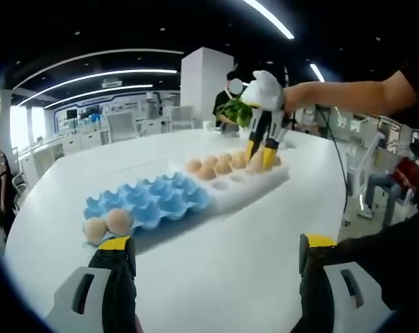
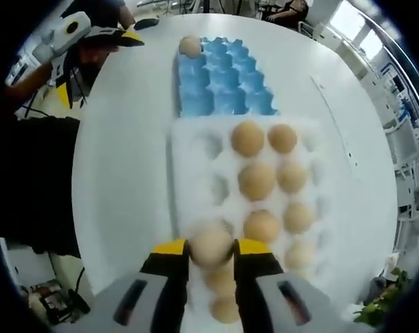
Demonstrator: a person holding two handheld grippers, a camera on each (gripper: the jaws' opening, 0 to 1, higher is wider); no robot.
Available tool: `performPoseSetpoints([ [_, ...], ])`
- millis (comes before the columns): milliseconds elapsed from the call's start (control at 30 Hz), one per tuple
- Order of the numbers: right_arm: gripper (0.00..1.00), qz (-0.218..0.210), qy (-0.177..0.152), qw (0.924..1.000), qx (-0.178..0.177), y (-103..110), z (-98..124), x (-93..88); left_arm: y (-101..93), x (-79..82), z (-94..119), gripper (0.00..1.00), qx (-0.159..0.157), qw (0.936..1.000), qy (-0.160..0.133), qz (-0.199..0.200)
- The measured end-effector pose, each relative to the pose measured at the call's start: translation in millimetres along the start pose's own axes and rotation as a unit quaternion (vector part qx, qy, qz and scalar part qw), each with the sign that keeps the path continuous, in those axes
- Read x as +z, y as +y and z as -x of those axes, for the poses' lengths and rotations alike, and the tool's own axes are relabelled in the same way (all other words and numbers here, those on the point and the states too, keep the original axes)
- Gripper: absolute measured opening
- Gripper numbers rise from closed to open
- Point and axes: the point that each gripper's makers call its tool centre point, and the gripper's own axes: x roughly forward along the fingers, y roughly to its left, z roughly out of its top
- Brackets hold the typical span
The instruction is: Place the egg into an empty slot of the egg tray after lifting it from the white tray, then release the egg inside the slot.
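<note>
Egg [image 2: 211,244] caught between the two yellow-tipped jaws of the right gripper [image 2: 211,251], low in the middle of the right gripper view, both tips pressed against its sides. Sits over the lower left part of the white tray [image 2: 189,159]; hard to tell through the blur whether lifted clear of its hollow or resting in it. Other eggs lying in the tray's hollows above and to the right of the held one, more half hidden just below it between the jaws. Blue egg tray [image 2: 223,83] touching the white tray's upper edge, in the upper middle of that view, with one egg [image 2: 190,46] in its top left corner slot and the rest of its visible slots bare. Left gripper [image 2: 98,35] in the upper left corner of the same view, well apart from both trays.

In the left gripper view, left gripper [image 1: 213,253] at the bottom, jaws spread wide with nothing between them, above bare white table [image 1: 216,277]. Blue egg tray [image 1: 150,201] left of centre, two eggs [image 1: 107,225] at its lower left end. White tray [image 1: 248,184] beyond it toward the upper right, the right gripper [image 1: 261,149] reaching down onto its far end, held by a hand [image 1: 268,94] in a white glove.
</note>
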Motion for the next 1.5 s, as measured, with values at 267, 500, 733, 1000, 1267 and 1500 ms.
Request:
performPoseSetpoints([
  [267,0.25,0.007,-0.008,0.9998,0.018,6.0,-0.3,9.7,-4.9,2.7,1.1,1.00,-0.006,1.0000,-0.003,-0.005],
  [500,0.25,0.004,-0.022,0.9993,0.030,6.2,-9.6,16.5,-5.7,-0.6,3.6,1.00,-0.005,1.0000,-0.002,-0.004],
  [733,0.26,0.002,-0.021,0.9993,0.031,2.7,-15.4,16.3,-5.3,-5.3,5.4,1.00,-0.004,1.0000,0.004,-0.006],
  [1000,0.27,0.007,-0.010,0.9996,0.027,0.3,-19.1,14.0,-4.6,-9.0,4.2,1.00,-0.004,1.0000,0.006,-0.001],
  [1267,0.27,0.005,-0.016,0.9995,0.025,-1.0,-23.3,15.9,-3.7,-10.0,4.5,1.00,-0.004,0.9999,0.009,-0.003],
  [1500,0.28,0.007,-0.013,0.9997,0.021,-3.1,-27.7,14.2,-0.7,-9.6,7.5,1.00,0.001,0.9999,0.009,-0.004],
])
